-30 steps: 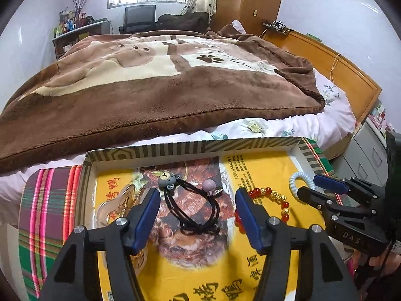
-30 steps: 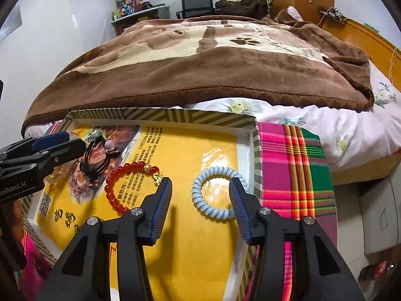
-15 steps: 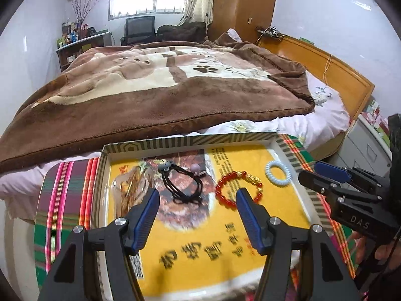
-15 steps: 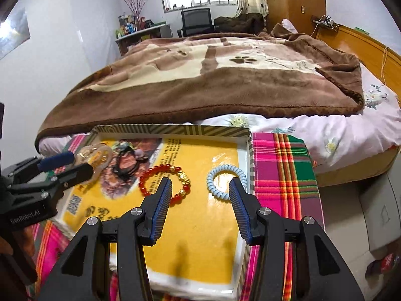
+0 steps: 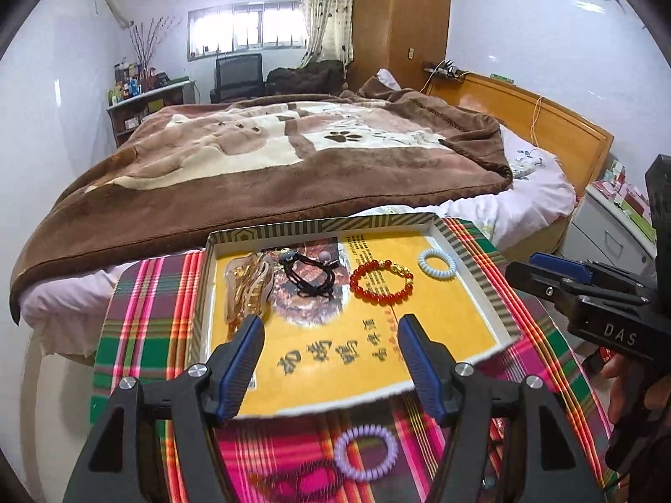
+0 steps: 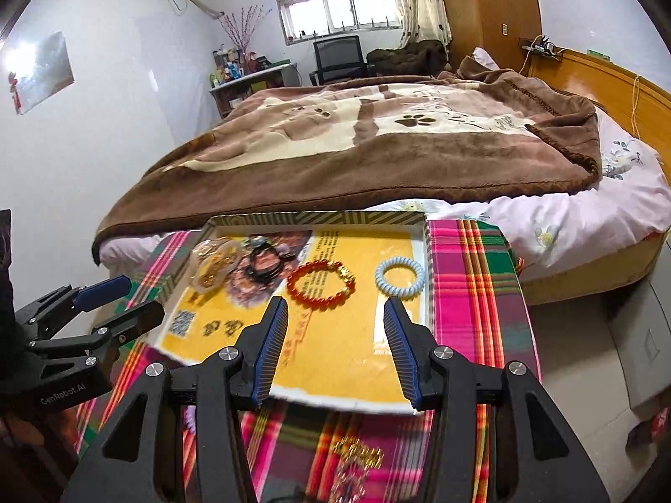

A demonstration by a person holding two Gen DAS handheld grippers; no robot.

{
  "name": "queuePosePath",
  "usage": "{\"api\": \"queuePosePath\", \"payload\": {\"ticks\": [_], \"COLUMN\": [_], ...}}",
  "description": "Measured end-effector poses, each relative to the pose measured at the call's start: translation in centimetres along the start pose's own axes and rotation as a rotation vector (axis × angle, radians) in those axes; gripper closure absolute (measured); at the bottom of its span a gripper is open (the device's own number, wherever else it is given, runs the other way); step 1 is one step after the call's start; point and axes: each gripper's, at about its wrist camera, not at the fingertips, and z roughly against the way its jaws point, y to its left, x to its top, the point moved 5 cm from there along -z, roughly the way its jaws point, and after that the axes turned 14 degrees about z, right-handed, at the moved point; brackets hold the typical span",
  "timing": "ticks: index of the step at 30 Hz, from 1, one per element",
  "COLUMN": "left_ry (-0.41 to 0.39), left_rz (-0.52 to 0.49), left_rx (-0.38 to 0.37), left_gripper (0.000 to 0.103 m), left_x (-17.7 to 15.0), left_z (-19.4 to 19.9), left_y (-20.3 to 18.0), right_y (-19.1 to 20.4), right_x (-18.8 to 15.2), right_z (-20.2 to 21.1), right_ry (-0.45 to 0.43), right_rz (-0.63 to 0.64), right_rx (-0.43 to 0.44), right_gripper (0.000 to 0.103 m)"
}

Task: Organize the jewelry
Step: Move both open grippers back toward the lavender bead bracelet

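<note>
Lying in tray, red bead bracelet, both grippers parted, empty.

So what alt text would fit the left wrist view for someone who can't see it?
The open left gripper hovers over a shallow yellow-lined cardboard tray holding a red bead bracelet, a pale blue coil hair tie, a black hair tie and a clear packet of gold jewelry. A lilac coil hair tie lies on the plaid cloth.

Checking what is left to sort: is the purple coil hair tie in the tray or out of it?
Out. The purple hair tie lies on the plaid cloth, on the near side of the tray's edge.
</note>
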Motion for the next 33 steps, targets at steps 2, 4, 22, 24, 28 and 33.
{"api": "queuePosePath", "payload": {"ticks": [2, 4, 22, 24, 28, 33], "left_ry": [-0.002, -0.011, -0.042, -0.040, -0.026, -0.001], "left_rz": [0.009, 0.011, 0.030, 0.046, 0.119, 0.173], "left_rx": [-0.007, -0.011, -0.014, -0.019, -0.016, -0.007], "left_gripper": [0.037, 0.037, 0.032, 0.032, 0.031, 0.031], "left_x": [-0.7, -1.3, -6.0, -6.6, -7.3, -8.5], "left_z": [1.2, 2.2, 7.4, 7.5, 7.0, 5.8], "left_y": [0.2, 0.3, 2.5, 3.7, 6.9, 9.7], "right_y": [0.3, 0.5, 1.5, 1.1, 0.3, 1.8], "right_x": [-0.6, -1.3, -7.0, -7.8, -9.0, -11.0], "right_z": [1.1, 1.9, 10.0, 11.9, 14.1, 10.9], "right_ry": [-0.014, -0.022, -0.043, -0.039, -0.021, 0.048], "right_rz": [-0.010, -0.025, 0.042, 0.070, 0.087, 0.097], "right_rx": [0.011, 0.025, -0.027, -0.049, -0.072, -0.042], "right_gripper": [0.055, 0.055, 0.055, 0.055, 0.055, 0.055]}}
